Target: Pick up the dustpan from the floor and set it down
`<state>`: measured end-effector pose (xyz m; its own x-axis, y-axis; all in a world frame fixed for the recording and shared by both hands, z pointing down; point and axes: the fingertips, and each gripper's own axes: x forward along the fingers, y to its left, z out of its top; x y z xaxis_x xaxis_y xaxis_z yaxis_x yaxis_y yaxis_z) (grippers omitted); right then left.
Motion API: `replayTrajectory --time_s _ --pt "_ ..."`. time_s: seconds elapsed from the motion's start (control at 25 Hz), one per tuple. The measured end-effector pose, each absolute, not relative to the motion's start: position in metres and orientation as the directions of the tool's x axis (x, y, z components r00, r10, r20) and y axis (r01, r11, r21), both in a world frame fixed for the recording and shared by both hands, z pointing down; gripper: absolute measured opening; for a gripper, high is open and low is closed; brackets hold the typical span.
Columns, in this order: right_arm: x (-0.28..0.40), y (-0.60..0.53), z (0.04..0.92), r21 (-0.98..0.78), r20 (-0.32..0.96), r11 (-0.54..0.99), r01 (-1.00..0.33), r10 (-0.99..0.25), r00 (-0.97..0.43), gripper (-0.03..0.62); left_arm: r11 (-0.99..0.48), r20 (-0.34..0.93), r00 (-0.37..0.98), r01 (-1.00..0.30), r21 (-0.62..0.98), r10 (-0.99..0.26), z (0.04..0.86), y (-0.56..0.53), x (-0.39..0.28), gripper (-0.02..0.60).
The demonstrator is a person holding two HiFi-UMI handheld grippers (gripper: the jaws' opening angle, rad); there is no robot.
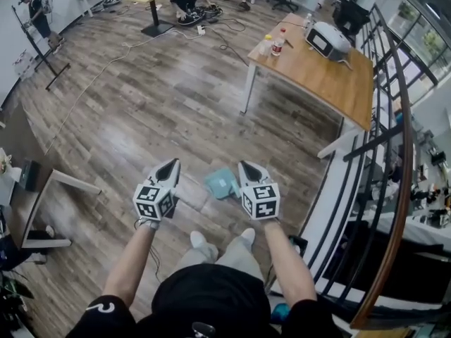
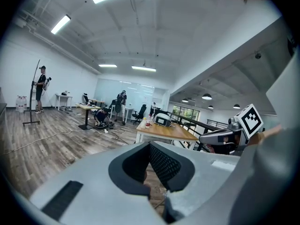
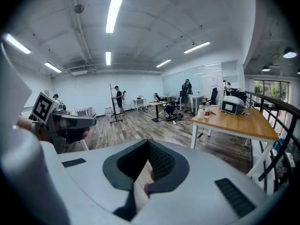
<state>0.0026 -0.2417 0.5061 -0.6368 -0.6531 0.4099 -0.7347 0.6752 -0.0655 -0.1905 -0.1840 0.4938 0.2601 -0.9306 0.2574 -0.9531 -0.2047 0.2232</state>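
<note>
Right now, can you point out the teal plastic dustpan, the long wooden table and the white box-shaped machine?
Teal plastic dustpan (image 1: 220,182): head view, its flat pan.
Long wooden table (image 1: 320,79): head view, bare top.
White box-shaped machine (image 1: 328,41): head view, its top.

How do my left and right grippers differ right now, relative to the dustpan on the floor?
In the head view, the right gripper appears right beside the dustpan, while the left gripper has bare floor between it and the dustpan. The left gripper's tip leans rightward in the picture, the right gripper's leftward. Shared: both are shut and empty, and neither holds the dustpan.
</note>
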Motion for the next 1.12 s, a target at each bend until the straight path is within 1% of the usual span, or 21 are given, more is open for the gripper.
replayTrajectory --time_s 0.28,0.76,0.96,1.0,1.04,1.12 --pt "0.004 -0.247 0.553 -0.081 0.450 0.665 -0.742 -0.640 -0.623 -0.005 -0.223 0.294 0.284 -0.949 0.224 -0.913 0.537 -0.193 -0.182 -0.002" --pt "0.016 -0.256 0.667 -0.084 0.507 0.611 -0.787 -0.654 -0.562 -0.003 -0.227 0.368 0.322 -0.933 0.279 -0.872 0.654 -0.194 -0.168 -0.002" --pt "0.013 -0.258 0.723 -0.094 0.546 0.620 -0.779 -0.622 -0.561 -0.003 -0.249 0.376 0.352 -0.922 0.295 -0.857 0.686 -0.203 -0.162 -0.002" --pt "0.013 -0.259 0.736 -0.106 0.556 0.620 -0.777 -0.611 -0.563 0.019 -0.254 0.378 0.358 -0.920 0.298 -0.854 0.692 -0.205 -0.161 -0.002" --pt "0.013 -0.260 0.749 -0.119 0.569 0.618 -0.777 -0.599 -0.563 0.079 -0.259 0.380 0.364 -0.918 0.300 -0.850 0.697 -0.207 -0.160 -0.002" --pt "0.012 -0.262 0.774 -0.130 0.598 0.615 -0.778 -0.577 -0.556 0.132 -0.269 0.383 0.375 -0.915 0.302 -0.844 0.708 -0.211 -0.159 -0.002"
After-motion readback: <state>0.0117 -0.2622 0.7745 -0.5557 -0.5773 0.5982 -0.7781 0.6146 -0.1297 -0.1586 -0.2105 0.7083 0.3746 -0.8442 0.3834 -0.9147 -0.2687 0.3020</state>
